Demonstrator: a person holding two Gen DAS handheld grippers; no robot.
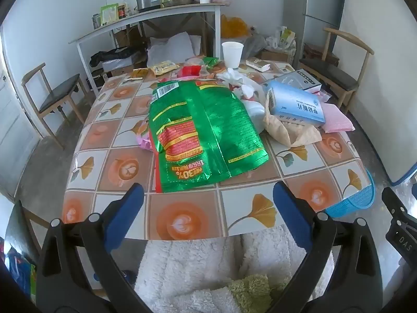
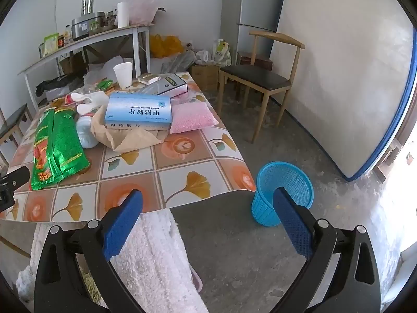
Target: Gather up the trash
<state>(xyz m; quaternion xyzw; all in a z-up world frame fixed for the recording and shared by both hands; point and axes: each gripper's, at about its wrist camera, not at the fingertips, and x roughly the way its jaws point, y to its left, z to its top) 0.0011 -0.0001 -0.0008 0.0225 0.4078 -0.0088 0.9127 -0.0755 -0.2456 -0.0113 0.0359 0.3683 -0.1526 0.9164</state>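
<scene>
Left gripper (image 1: 208, 198) wide open, blue pads far apart, nothing between them, hovering over the near edge of the table (image 1: 182, 224) and aimed at the green snack bag (image 1: 206, 130). Green snack bag flat on the tiled-pattern tablecloth, near the table's middle, overlapping a pink wrapper (image 1: 143, 140) at its left side. Just right of the bag, a white rounded container (image 1: 254, 112), crumpled white tissue (image 1: 234, 78) and a brown paper bag (image 1: 289, 130). Blue medicine box (image 1: 297, 104) resting on the brown paper bag, with a pink pad (image 1: 336, 120) beside it and a second white-and-blue box (image 1: 294, 79) behind. White paper cup (image 1: 232, 54) upright toward the far edge, among small wrappers and packets (image 1: 164, 67). Right gripper (image 2: 208, 208) likewise fully spread and empty, held off the table's right corner, above white fleece (image 2: 153, 255). Blue mesh wastebasket (image 2: 284, 185) upright on the concrete floor, just beside the table's near right corner, partly behind the right-hand finger (image 2: 294, 229) in the right wrist view. Wooden chair (image 2: 260, 78) with dark seat beyond, near the wall.
</scene>
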